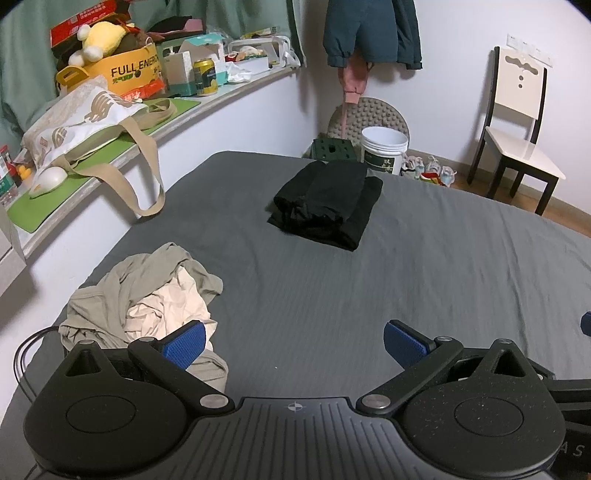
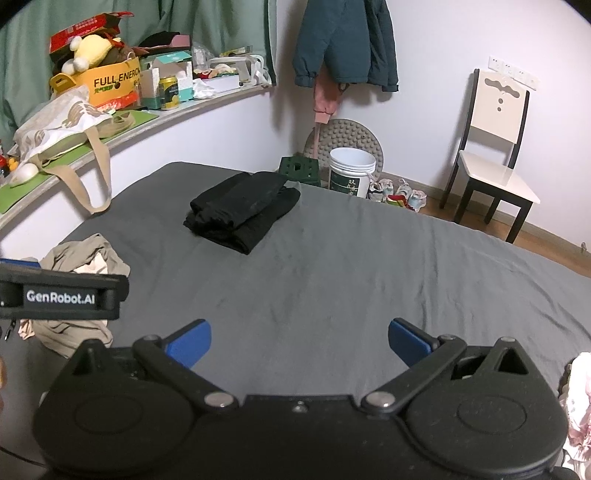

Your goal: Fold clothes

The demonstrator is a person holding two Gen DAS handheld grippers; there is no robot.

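In my left wrist view, the far left of the frame shows a curved grey window ledge (image 1: 207, 105) crowded with clutter: one beige-and-white canvas tote bag (image 1: 81, 122) with a strap drooping over the edge, one yellow cardboard box (image 1: 129, 72) holding a yellow plush toy (image 1: 98, 38), and one yellow-green drink can (image 1: 204, 76). Below it, at lower left, I see one crumpled heap of olive and cream garments (image 1: 147, 295) lying on the dark grey bedsheet (image 1: 406, 266). My left gripper (image 1: 293, 343) hangs above the sheet with its two blue-padded fingers spread wide and nothing between them; the left pad overlaps the heap's edge in the picture, though I cannot tell if it touches. In the upper middle lies one neatly folded stack of black clothing (image 1: 327, 201), well apart from the heap. Beyond the bed stand one white plastic bucket (image 1: 384, 149) and, at upper right, one cream chair with dark legs (image 1: 517, 125). One teal jacket (image 1: 373, 31) hangs on the wall.

From the right wrist view, my right gripper (image 2: 299, 343) is likewise fully parted and empty over bare sheet. At the lower right edge I see one pale pink floral fabric (image 2: 576, 406).
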